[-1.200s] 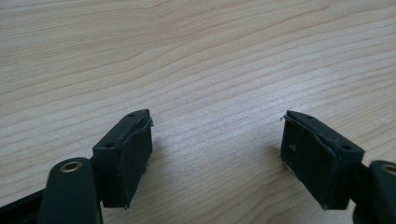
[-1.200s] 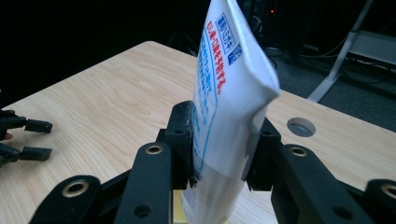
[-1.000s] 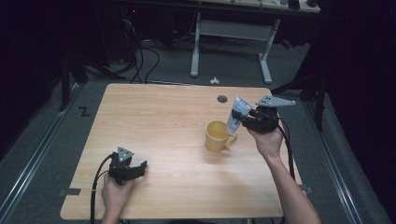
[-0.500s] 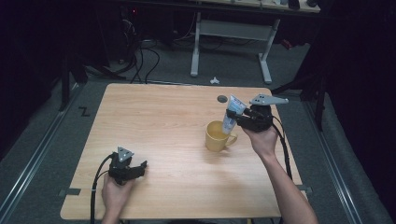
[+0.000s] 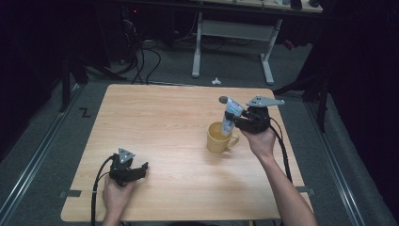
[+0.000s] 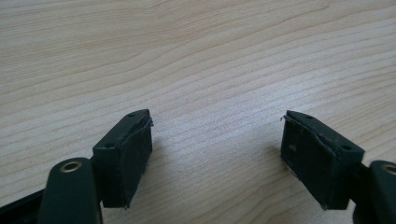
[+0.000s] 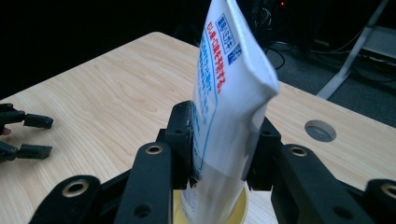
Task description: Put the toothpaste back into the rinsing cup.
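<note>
Tube (image 7: 229, 93) clenched upright in right claw (image 7: 219, 154), cap apparently inside yellow mug (image 5: 220, 137), left claw (image 6: 217, 158) released.

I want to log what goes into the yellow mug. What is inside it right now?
The lower end of a white tube, clamped by the right gripper, dips into the yellow mug. The tube and jaws cover the mug's bottom, so anything else inside cannot be seen.

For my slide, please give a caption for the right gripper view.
Right claw grips a white tube upright, its lower end inside the yellow mug.
</note>
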`<state>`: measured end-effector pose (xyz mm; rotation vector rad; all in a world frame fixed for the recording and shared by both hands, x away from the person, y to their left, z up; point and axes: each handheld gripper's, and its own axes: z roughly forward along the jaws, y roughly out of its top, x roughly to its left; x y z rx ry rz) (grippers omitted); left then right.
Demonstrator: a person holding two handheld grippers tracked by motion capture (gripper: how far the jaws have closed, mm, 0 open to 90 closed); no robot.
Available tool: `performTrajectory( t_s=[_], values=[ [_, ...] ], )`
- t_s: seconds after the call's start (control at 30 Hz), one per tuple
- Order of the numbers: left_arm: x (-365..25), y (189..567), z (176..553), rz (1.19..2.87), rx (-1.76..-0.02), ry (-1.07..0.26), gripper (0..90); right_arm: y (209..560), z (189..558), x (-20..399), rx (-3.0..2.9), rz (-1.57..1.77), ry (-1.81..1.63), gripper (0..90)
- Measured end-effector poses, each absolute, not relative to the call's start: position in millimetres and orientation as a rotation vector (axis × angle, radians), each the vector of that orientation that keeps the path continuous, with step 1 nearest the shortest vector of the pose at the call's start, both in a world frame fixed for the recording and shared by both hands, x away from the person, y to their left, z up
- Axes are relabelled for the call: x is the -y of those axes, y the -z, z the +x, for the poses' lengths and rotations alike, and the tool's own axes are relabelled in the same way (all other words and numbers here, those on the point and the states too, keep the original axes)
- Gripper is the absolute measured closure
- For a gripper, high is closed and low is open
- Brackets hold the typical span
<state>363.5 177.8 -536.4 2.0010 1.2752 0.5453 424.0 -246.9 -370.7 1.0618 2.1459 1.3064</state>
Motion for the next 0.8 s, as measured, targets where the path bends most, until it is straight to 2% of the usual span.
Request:
performTrajectory(
  t_s=[0.8],
  values=[
    [-178, 536, 364, 2.001, -1.275, -0.545, 24.9, 384, 430, 238, -2.166, 1.074, -1.277, 67.8]
  ],
)
